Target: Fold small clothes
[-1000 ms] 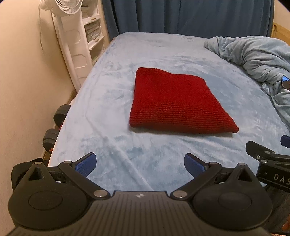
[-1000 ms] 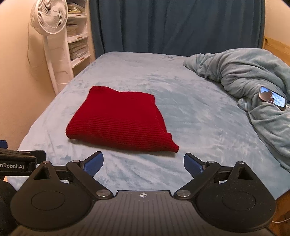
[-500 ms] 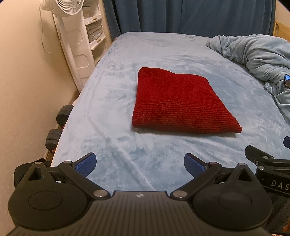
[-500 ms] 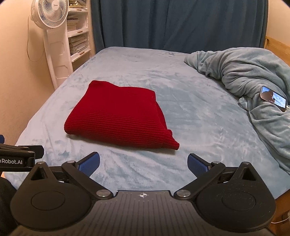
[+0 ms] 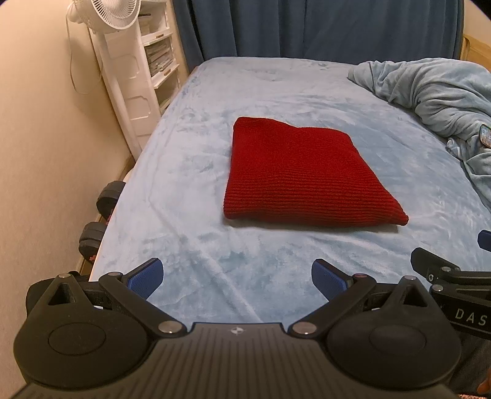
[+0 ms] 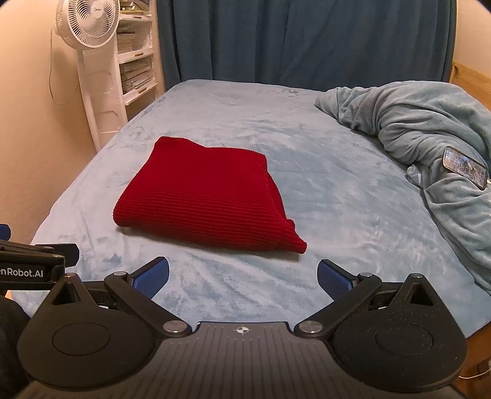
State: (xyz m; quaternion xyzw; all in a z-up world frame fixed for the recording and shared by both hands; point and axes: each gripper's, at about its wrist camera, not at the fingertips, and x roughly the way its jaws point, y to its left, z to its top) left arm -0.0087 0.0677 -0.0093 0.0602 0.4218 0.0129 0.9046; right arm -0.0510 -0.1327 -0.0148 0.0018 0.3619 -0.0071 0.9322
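A red knitted garment (image 5: 300, 175) (image 6: 205, 193) lies folded into a flat rectangle on the light blue bed cover (image 5: 214, 254) (image 6: 337, 190). My left gripper (image 5: 236, 279) hovers open near the bed's front edge, well short of the garment, with nothing between its blue pads. My right gripper (image 6: 242, 277) is likewise open and empty, with the garment's near right corner just beyond it. Part of the right gripper (image 5: 448, 276) shows at the right edge of the left wrist view. The left gripper's body (image 6: 33, 261) shows at the left edge of the right wrist view.
A crumpled blue blanket (image 6: 429, 135) (image 5: 435, 95) is heaped at the right, with a phone (image 6: 465, 166) lying on it. A white fan (image 6: 92, 40) (image 5: 116, 18) and a white shelf unit (image 6: 135, 70) stand beside the left wall. Dumbbells (image 5: 101, 211) lie on the floor left of the bed. A dark blue curtain (image 6: 300, 40) hangs behind.
Both views have shifted slightly, so the garment sits a little farther from the grippers. The right gripper's pads stand slightly wider apart than a second ago. The garment has not moved.
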